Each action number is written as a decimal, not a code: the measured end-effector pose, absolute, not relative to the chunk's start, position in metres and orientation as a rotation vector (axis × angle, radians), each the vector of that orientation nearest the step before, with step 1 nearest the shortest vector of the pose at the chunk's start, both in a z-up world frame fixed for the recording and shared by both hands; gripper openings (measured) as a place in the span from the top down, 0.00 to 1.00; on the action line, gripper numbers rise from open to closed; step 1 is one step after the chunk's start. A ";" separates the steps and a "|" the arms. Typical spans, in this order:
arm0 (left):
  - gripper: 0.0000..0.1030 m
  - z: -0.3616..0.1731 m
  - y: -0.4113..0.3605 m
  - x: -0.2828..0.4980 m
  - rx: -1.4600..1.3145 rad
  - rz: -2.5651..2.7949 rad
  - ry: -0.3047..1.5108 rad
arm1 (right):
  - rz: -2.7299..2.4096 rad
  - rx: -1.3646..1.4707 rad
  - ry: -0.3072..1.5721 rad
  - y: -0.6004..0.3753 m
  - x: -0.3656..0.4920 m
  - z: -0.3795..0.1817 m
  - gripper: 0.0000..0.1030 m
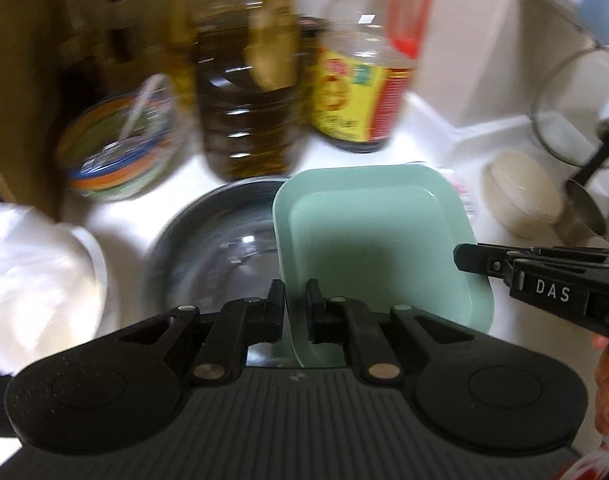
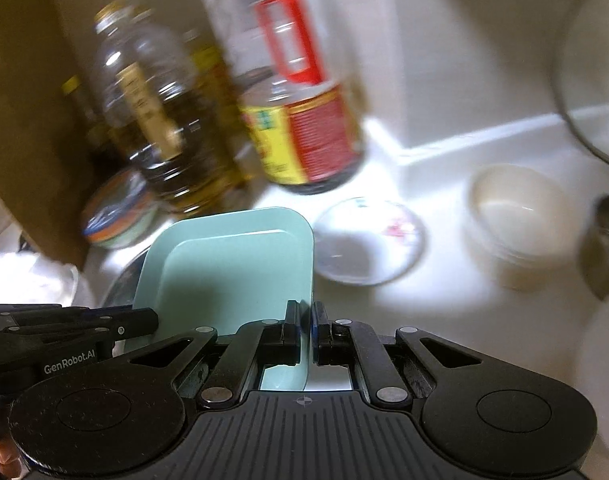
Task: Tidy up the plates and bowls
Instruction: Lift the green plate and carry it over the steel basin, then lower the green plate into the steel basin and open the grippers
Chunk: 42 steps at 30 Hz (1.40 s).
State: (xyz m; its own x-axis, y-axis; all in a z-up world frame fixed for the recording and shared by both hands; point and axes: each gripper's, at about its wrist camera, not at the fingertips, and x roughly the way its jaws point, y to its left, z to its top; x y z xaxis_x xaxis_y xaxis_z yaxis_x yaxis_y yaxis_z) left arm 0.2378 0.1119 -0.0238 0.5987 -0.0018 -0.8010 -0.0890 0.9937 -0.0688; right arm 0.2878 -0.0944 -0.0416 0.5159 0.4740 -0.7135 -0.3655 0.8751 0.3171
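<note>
White counter (image 2: 444, 184) crowded with bottles lies beneath a mint square plate (image 1: 368, 240), its near rim clenched by left claw (image 1: 295, 304) and right claw (image 2: 306, 332), likely mid-carry toward a clear stacking spot.

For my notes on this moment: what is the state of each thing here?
Green square plate: held by both rims.
Left gripper: shut on plate's left rim.
Right gripper: shut on plate's right rim.
Cream bowl: upright, empty.
Small white dish: flat on counter.
</note>
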 end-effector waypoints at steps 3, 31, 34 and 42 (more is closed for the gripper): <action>0.91 -0.026 0.129 0.235 -0.119 0.100 0.936 | 0.561 0.099 0.898 -0.072 0.291 -0.046 0.95; 0.91 -0.061 0.133 0.242 -0.154 0.105 1.043 | 0.618 -0.016 1.023 -0.049 0.306 -0.088 0.95; 0.91 -0.062 0.134 0.243 -0.158 0.110 1.047 | 0.617 -0.016 1.028 -0.049 0.305 -0.088 0.95; 0.88 -0.061 0.136 0.247 -0.153 0.126 1.042 | 0.626 -0.014 1.013 -0.043 0.306 -0.089 0.94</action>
